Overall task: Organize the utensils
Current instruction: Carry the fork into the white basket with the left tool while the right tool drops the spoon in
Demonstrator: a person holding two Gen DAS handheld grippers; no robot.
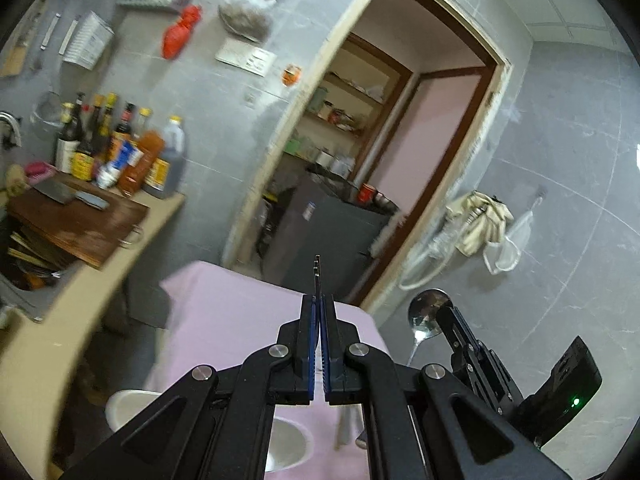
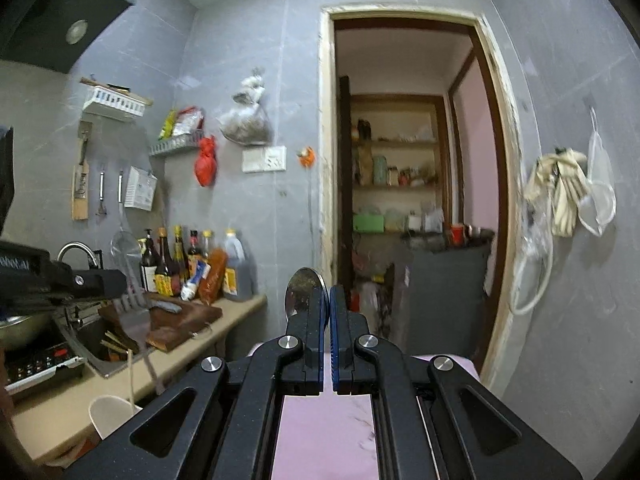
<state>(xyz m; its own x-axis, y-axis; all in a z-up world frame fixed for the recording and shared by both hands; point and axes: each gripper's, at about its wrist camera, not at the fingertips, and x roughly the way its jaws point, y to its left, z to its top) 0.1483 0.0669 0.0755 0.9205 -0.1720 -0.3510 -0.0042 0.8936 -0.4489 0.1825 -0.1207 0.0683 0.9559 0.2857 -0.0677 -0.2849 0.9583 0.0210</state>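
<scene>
My left gripper (image 1: 318, 304) is shut on a metal fork (image 1: 317, 270), seen edge-on, with its tines poking out past the fingertips. My right gripper (image 2: 329, 296) is shut on a metal spoon (image 2: 305, 288), whose round bowl stands up to the left of the pads. Both are held up above a table with a pink cloth (image 1: 224, 320). The left wrist view shows the right gripper (image 1: 448, 316) and spoon (image 1: 428, 310) at lower right. In the right wrist view the left gripper (image 2: 108, 280) and blurred fork (image 2: 134, 314) are at the left.
A white cup (image 2: 108, 412) and a white bowl (image 1: 286, 444) stand on the table below. To the left runs a beige counter (image 2: 224, 316) with sauce bottles (image 2: 192, 264), a wooden cutting board (image 1: 80, 224), a sink and a stove. An open doorway (image 2: 404, 184) lies ahead.
</scene>
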